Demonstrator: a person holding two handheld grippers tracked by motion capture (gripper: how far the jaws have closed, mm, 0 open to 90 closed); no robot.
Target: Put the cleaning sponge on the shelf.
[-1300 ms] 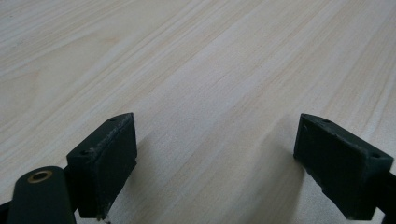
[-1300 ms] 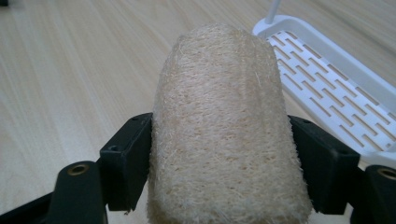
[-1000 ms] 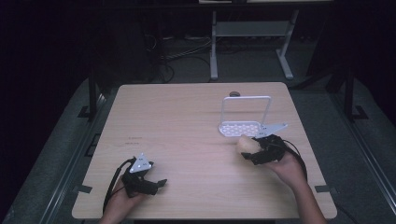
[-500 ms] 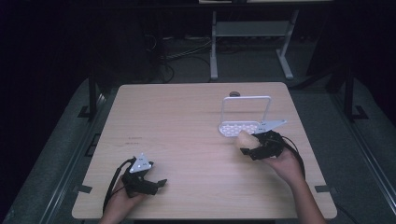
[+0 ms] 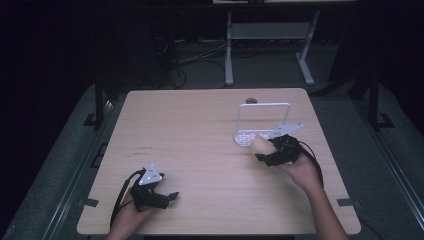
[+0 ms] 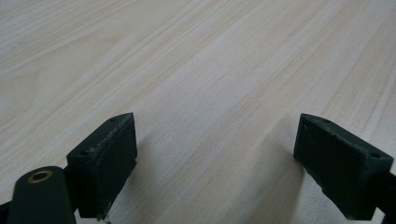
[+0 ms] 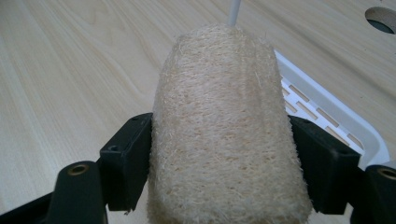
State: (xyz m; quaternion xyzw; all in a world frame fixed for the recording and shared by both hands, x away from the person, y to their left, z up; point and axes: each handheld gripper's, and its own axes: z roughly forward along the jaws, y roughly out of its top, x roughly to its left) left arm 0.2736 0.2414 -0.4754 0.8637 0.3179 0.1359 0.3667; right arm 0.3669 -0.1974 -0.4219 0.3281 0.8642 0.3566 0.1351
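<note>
A pale wooden table (image 5: 200, 145) stands in a dark room, with cables and a white metal stand (image 5: 270, 35) on the floor behind it. At the near left edge, a hand rests the left gripper (image 5: 172, 196) low on the bare wood, jaws spread wide with nothing between them. Toward the right, the right gripper (image 5: 260, 150) pinches a beige loofah sponge (image 7: 224, 135) just beside a white slotted rack (image 5: 250, 136), near its front edge.
</note>
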